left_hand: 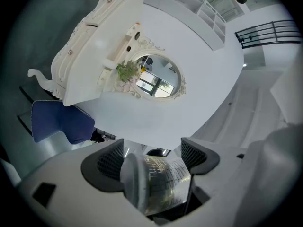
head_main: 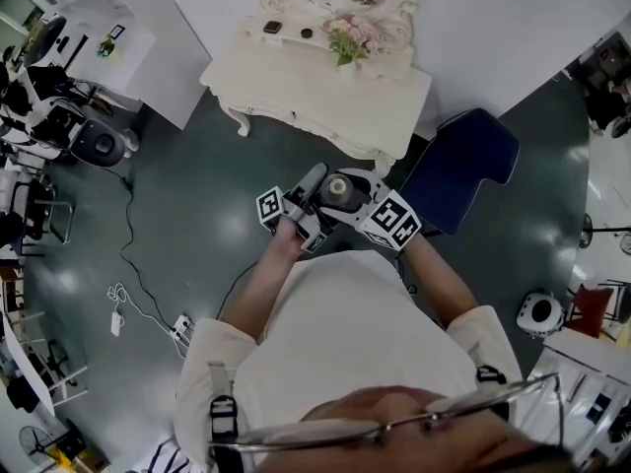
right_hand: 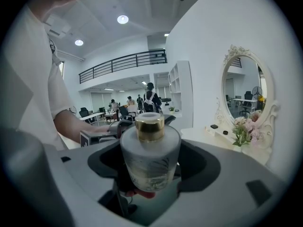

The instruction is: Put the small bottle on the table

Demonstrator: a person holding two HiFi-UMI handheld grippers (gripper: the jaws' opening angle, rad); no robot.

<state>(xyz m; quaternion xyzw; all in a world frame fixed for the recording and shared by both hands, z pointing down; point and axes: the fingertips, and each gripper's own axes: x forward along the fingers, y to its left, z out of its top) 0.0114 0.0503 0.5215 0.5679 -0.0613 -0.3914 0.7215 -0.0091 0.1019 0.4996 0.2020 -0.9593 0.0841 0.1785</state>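
Observation:
The small bottle (head_main: 338, 189) is frosted glass with a gold cap, held in the air in front of the person's chest. In the right gripper view the bottle (right_hand: 150, 160) stands upright between the jaws of my right gripper (right_hand: 154, 163), which is shut on its body. In the left gripper view the bottle (left_hand: 158, 181) lies sideways and fills the gap of my left gripper (left_hand: 152, 156), which is also shut on it. In the head view the left gripper (head_main: 315, 193) and the right gripper (head_main: 357, 193) meet at the bottle. The white dressing table (head_main: 296, 89) stands ahead of them.
The table carries an oval mirror (right_hand: 244, 86), a flower bunch (head_main: 353, 35) and small dark items (head_main: 272, 28). A blue chair (head_main: 463, 166) stands at its right. A cable and a power strip (head_main: 180, 328) lie on the grey floor at the left.

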